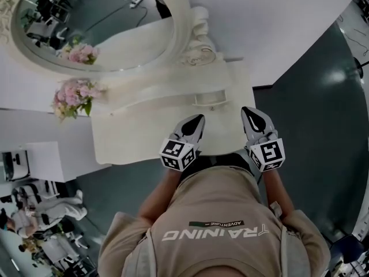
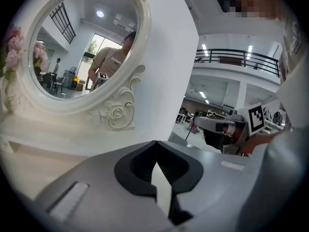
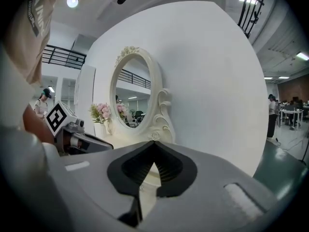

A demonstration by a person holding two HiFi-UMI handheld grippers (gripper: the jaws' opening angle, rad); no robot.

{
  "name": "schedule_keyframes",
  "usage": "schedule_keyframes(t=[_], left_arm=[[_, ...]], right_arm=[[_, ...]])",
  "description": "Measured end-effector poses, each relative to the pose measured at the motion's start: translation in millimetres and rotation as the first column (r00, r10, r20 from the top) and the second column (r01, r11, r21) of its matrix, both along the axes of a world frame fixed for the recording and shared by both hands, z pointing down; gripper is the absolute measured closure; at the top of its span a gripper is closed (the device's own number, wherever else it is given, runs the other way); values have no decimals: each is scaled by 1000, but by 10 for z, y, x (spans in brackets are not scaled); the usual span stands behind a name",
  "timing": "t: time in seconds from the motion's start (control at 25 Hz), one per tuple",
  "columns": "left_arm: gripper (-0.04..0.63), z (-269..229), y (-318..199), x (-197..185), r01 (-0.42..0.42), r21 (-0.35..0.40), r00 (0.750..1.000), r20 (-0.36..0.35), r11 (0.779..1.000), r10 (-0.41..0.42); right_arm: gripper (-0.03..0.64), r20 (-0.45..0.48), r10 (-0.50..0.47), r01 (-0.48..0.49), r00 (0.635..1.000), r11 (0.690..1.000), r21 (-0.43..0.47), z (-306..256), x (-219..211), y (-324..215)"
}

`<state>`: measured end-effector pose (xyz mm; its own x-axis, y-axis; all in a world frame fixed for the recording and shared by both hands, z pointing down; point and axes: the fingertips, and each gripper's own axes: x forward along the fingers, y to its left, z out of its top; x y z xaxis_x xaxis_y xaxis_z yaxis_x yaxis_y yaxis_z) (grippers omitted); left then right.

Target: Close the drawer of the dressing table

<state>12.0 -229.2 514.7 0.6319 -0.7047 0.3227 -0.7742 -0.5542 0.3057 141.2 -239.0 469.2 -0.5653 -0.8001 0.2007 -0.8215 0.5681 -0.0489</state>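
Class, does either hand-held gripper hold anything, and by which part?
Nothing is held: the left hand-held gripper and right hand-held gripper are both shut and empty.

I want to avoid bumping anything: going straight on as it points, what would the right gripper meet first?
Probably the carved foot of the mirror frame, straight beyond the shut right gripper; depth is unclear.

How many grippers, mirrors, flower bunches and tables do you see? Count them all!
Grippers: 2, the left gripper and the right gripper
Oval mirror: 1
Bunch of pink flowers: 1
Dressing table: 1
Total: 5
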Motion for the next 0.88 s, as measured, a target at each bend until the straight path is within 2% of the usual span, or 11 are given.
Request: schedule_keyframes(t=[0.24,0.48,0.68,0.88], left_arm=[[578,346,-96,172,5,-97,1000,13,995,-3],[578,903,-222,259,4,-211,998,59,977,9],[578,1295,-279,304,9,-292,996,92,956,19],[578,1671,-277,346,5,-383,992,116,924,43]], right_arm=[[615,-2,-21,21,1000,1000,-19,127,109,-82],[615,-36,-58,57,998,998,-35,274,81,-103],[615,-28,-75,73,997,995,-74,406,39,-133],[615,-14,-72,70,997,993,-93,430,44,-186]])
